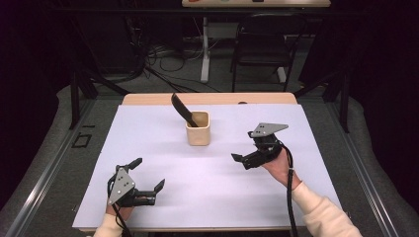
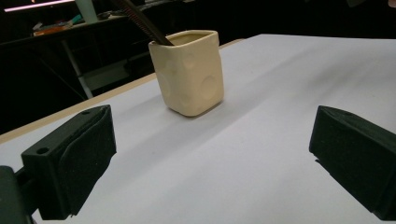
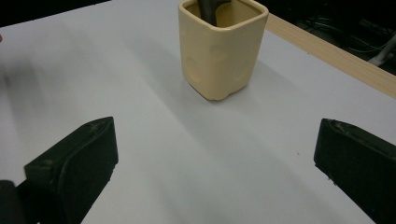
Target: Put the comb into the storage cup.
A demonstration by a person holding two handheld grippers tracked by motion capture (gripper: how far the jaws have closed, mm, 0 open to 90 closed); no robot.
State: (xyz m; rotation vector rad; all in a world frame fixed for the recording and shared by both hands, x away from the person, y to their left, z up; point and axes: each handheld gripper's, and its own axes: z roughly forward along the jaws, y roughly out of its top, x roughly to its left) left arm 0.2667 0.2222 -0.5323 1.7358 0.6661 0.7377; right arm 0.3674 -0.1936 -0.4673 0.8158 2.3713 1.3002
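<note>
we see a cream square cup (image 1: 198,129) standing upright on the white sheet (image 1: 212,168) that covers the desk (image 1: 207,98), just above centre of the high view. a dark utensil handle (image 1: 182,109) sticks out of the cup, tilted toward the upper left of the frame; its lower end is hidden inside, so we can't tell what kind of tool it is.

left hand-held gripper (image 1: 148,174) sits in the lower left of the high view, near the sheet's front edge, well apart from the cup. its jaws are spread wide w/ nothing between them. in the left gripper view the two black jaws stand at the far left & right edges, and the cup (image 2: 188,72) shows upper centre, w/ round dimples on its walls and the handle (image 2: 140,21) rising to the upper left.

right hand-held gripper (image 1: 243,149) is right of centre in the high view, held by a hand (image 1: 277,167) in a cream sleeve (image 1: 323,212), also apart from the cup. jaws wide, empty. in the right gripper view the cup (image 3: 219,51) is top centre, the handle (image 3: 209,8) just showing at the rim, and bare wood of the desk (image 3: 336,56) runs along the upper right.

a black chair (image 1: 262,47) and cables on the floor (image 1: 163,57) lie beyond the desk, top of the high view.
</note>
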